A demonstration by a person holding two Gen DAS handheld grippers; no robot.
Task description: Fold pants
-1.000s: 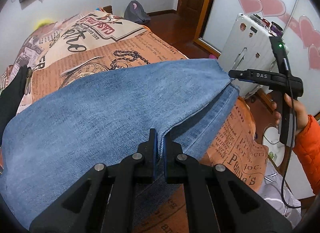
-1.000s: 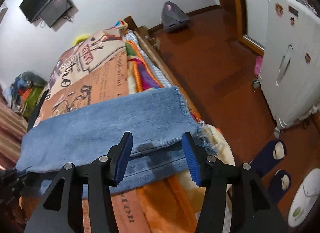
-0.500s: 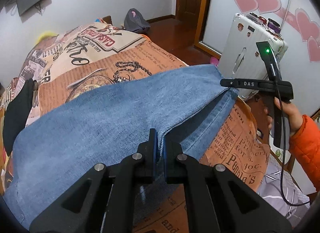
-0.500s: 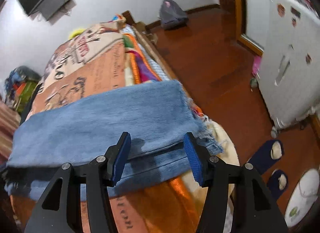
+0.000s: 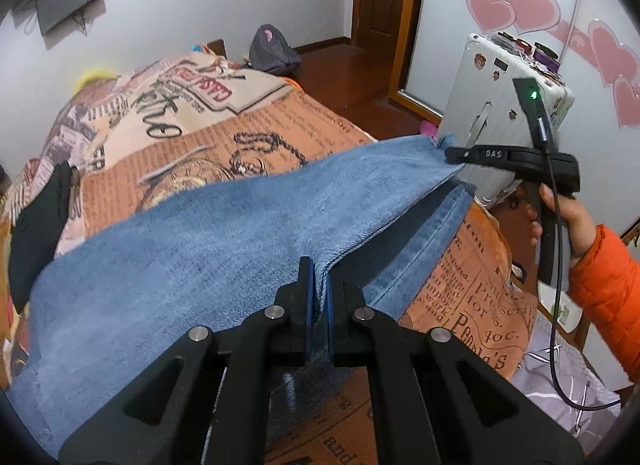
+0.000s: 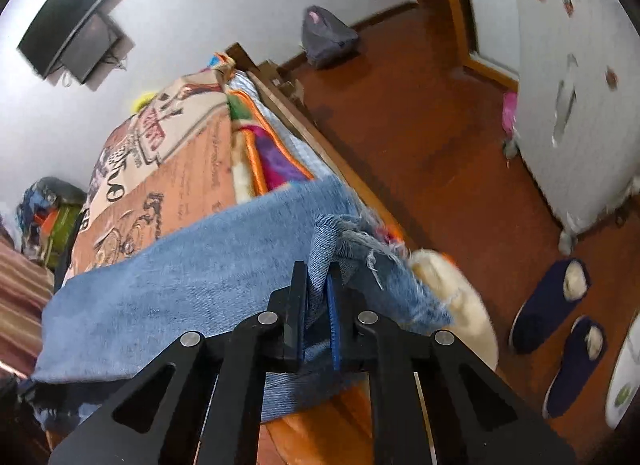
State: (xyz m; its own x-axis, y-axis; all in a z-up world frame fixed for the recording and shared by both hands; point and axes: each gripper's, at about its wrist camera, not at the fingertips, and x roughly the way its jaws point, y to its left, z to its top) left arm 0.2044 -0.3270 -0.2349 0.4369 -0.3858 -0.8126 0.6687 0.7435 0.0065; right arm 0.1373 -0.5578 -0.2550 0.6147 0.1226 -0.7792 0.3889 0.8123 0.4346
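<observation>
Blue denim pants [image 5: 208,249] lie across the bed, one leg over the other. My left gripper [image 5: 317,289] is shut on the near edge of the upper leg. My right gripper [image 6: 318,289] is shut on the frayed hem of the pants [image 6: 188,277] at the bed's edge, lifting a pinch of cloth. In the left wrist view the right gripper [image 5: 456,156] shows at the hem end, held by a hand in an orange sleeve.
An orange newspaper-print blanket [image 5: 240,137] covers the bed. A white suitcase [image 5: 500,105] stands past the bed's end. Dark slippers [image 6: 556,305] lie on the wood floor. A black garment [image 5: 36,221] lies at the left.
My right gripper has closed on the hem of the pants and raised it slightly. My left gripper stays shut on the leg edge.
</observation>
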